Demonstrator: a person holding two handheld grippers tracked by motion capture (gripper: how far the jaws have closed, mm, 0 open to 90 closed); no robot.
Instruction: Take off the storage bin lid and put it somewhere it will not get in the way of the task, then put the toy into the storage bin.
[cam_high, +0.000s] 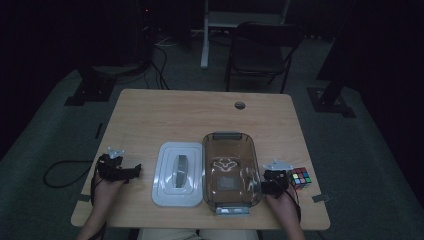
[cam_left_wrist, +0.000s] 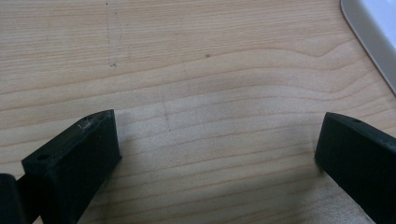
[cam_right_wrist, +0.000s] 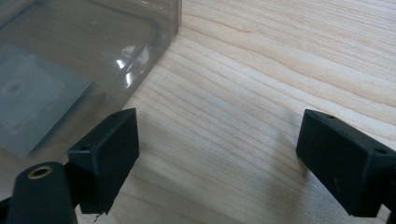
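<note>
The clear box (cam_high: 231, 170) lay open; its white lid (cam_high: 178, 173) sat at nine o'clock. Both grippers, left (cam_left_wrist: 217, 154) and right (cam_right_wrist: 217, 158), were spread apart.

Far half of the table (cam_high: 200, 107) is bare wood, open for passage. Near half: white lid (cam_high: 178, 173) and clear container (cam_high: 231, 170) stand touching at centre; puzzle cube (cam_high: 300, 177) blocks the right edge.
</note>
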